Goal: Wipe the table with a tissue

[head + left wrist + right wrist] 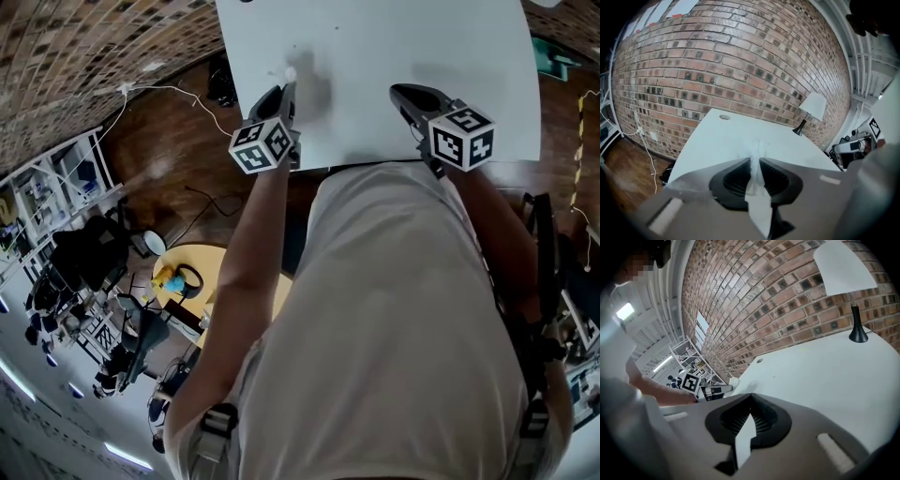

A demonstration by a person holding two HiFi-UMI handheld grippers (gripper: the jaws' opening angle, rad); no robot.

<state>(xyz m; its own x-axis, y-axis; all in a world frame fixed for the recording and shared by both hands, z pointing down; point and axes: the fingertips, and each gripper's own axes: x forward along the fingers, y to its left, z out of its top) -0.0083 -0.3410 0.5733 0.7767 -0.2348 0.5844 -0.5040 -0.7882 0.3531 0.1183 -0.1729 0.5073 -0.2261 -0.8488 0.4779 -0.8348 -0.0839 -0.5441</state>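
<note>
My left gripper (755, 158) pinches the tissue (759, 201), end poking out to wipe the table (726, 136), perhaps touching; my right gripper (750, 397) hangs closed, empty.

White all over, the table (422, 56), plain and unpatterned, and the tissue (755, 174) was white too. The left gripper (755, 158) showed grey with black ribbed pads (737, 176), and the right gripper (750, 398) had the same grey and black. The cubes (263, 145) wore black squares on white. The wall (717, 70) ran red-brown brick with pale mortar lines. The lamp (848, 273) had a white shade on a black stem. The floor (178, 141) was dark brown wood, the round table (220, 267) yellow, and the shirt (394, 319) pale grey.
</note>
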